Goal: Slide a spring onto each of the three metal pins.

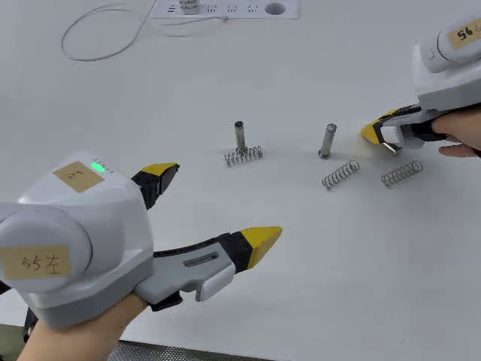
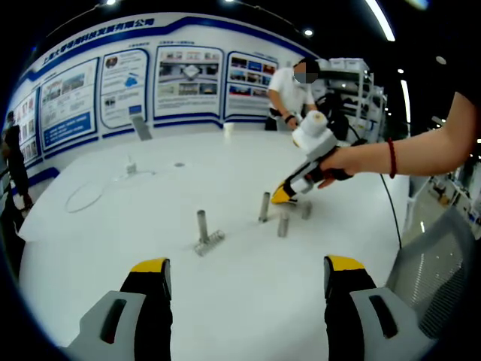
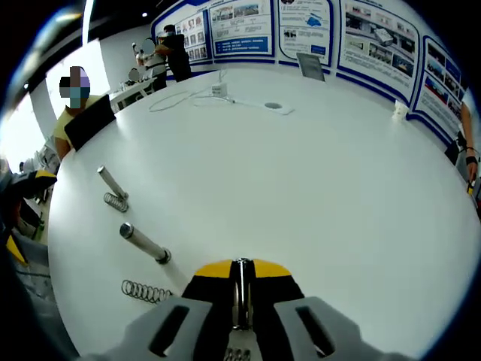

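Two metal pins stand upright on the white table, one left of the other. One spring lies at the left pin's foot, and two more springs lie to the right. My right gripper hovers right of the second pin, shut on a third metal pin that stands between its jaws. My left gripper is held low and near me, open and holding nothing. In the left gripper view both standing pins lie ahead of its jaws.
A white power strip and a looped white cable lie at the table's far edge. The table's near edge runs just below my left hand. People stand beyond the table.
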Demonstrator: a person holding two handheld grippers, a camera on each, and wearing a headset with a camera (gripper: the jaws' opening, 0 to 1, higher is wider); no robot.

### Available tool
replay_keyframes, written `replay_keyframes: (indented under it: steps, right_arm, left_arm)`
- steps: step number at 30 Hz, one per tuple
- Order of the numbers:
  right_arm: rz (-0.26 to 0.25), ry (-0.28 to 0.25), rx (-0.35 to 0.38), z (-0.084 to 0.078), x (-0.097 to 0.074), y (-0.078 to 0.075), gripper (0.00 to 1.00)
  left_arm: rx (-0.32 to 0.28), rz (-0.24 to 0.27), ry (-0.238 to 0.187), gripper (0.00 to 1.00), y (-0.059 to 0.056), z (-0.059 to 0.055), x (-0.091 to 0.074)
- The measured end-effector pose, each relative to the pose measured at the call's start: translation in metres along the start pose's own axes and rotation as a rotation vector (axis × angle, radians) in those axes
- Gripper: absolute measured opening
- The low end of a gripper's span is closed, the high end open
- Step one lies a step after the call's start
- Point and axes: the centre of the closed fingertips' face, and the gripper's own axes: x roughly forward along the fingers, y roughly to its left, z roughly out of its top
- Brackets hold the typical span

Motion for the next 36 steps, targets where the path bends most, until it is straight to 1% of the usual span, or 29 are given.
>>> replay_keyframes:
  steps: [3, 6, 15, 18, 21, 26, 28, 29, 30, 33, 36]
  right_arm:
    - [-0.01, -0.009, 0.013, 0.002, -0.002, -0.003, 0.09]
    - [-0.026, -0.016, 0.006, 0.006, -0.005, -0.005, 0.09]
    - [-0.04, -0.048, 0.012, 0.013, -0.02, -0.008, 0.09]
    - [-0.043, -0.056, 0.005, 0.016, -0.021, -0.01, 0.09]
    - [-0.048, -0.06, 0.009, 0.016, -0.026, -0.009, 0.09]
    - [-0.054, -0.059, -0.008, 0.014, -0.033, -0.008, 0.09]
    - [-0.062, -0.058, -0.008, 0.012, -0.037, -0.006, 0.09]
    - [-0.067, -0.06, -0.007, 0.009, -0.041, -0.002, 0.09]
    - [-0.071, -0.063, -0.007, 0.008, -0.044, -0.001, 0.09]
    - [-0.072, -0.077, -0.01, 0.01, -0.046, -0.001, 0.09]
    - [-0.075, -0.074, -0.008, 0.008, -0.048, 0.0, 0.09]
  left_arm:
    - [0.0, 0.001, -0.004, 0.85, 0.001, 0.001, 0.0]
    - [-0.001, 0.004, -0.007, 0.85, 0.002, 0.002, -0.001]
    - [-0.003, 0.0, -0.02, 0.85, 0.001, 0.004, -0.002]
    - [-0.001, -0.001, -0.023, 0.85, 0.0, 0.005, -0.004]
    - [0.0, 0.0, -0.026, 0.84, 0.0, 0.006, -0.005]
    - [0.0, 0.001, -0.033, 0.84, 0.0, 0.007, -0.007]
    - [0.002, 0.001, -0.036, 0.84, 0.0, 0.008, -0.008]
    - [0.002, 0.001, -0.037, 0.84, 0.0, 0.008, -0.009]
    - [0.002, 0.001, -0.039, 0.84, 0.0, 0.008, -0.009]
    - [0.003, 0.001, -0.04, 0.84, -0.001, 0.008, -0.01]
    - [0.003, -0.001, -0.039, 0.84, -0.003, 0.008, -0.011]
